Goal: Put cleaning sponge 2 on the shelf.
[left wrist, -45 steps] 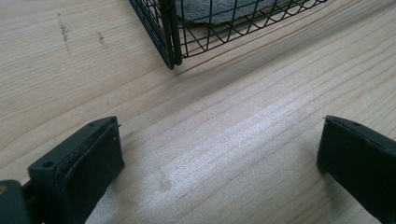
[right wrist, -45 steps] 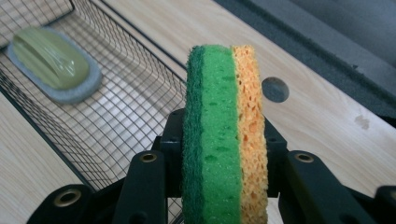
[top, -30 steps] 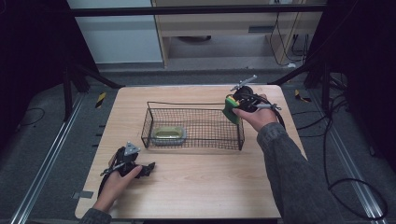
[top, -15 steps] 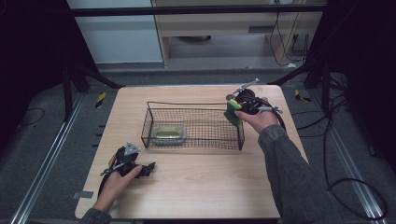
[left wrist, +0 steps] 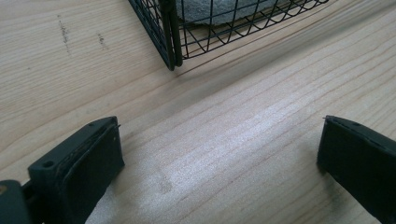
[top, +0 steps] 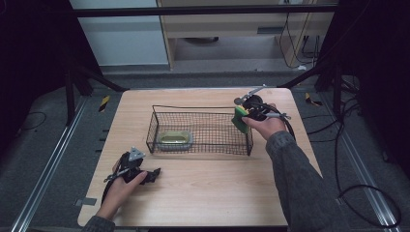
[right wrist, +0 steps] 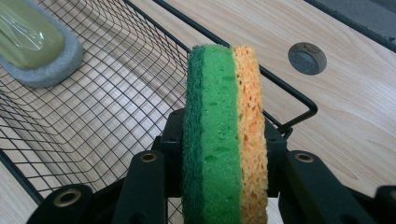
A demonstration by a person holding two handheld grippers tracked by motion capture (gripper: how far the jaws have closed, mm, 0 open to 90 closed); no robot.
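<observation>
Wooden tabletop (top: 203, 193) fills the middle of a dark room, and on it sits the black wire basket (top: 200, 108), the biggest thing in play. One item is already home: a grey-edged pad with a greenish top (top: 175, 140) lies flat on the basket floor near its left end, though from the high view I can't quite say what sort of pad it is. So that part looks done.

Over at the basket's far right corner, the right gripper (top: 247, 116) has its fingers clenched on the green-and-yellow sponge (right wrist: 224, 140), held on edge, up above the rim rather than inside. From the right gripper view the sponge hangs just over the corner wire, with the mesh floor below. I'd judge the drop is what's left: carry it in over the rim, lower, let go.

Down at the near left, the left gripper (top: 145, 175) rests on the wood, fingers (left wrist: 88, 158) spread wide, nothing between them.
</observation>
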